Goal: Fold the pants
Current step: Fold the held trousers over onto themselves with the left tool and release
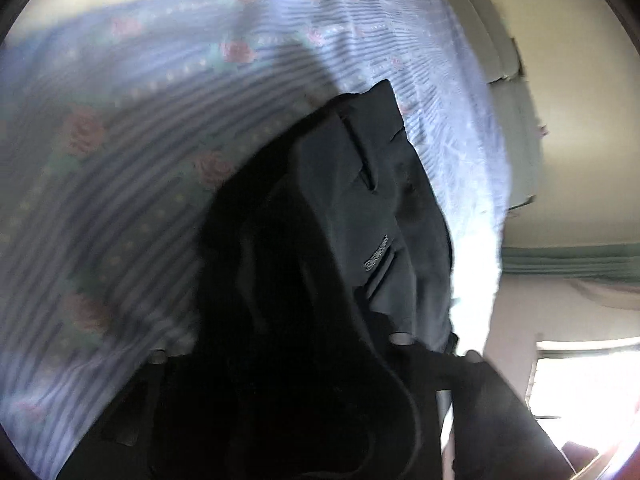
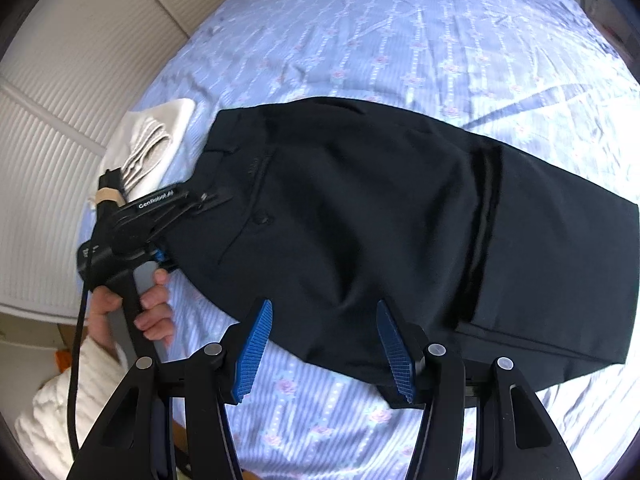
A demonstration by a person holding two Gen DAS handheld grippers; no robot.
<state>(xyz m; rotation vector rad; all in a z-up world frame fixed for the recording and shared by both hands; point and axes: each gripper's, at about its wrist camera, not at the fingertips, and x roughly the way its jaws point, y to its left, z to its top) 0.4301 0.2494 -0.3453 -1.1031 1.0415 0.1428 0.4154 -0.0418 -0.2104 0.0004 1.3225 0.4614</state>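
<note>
Lying flat on striped floral bedsheet [image 2: 360, 40], smooth black pants [image 2: 360, 220].

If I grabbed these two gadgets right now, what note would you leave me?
Left hand-held gripper: at the waistband of the black pants, apparently clamped on it; cloth hides its fingers in its own view.
Right hand-held gripper: open, hovering over the near edge of the pants, holding nothing.
Pants lie on the floral bedsheet, apparently already folded leg over leg.
Folded white cloth sits beyond the waistband.
Left: fold the length over.
</note>
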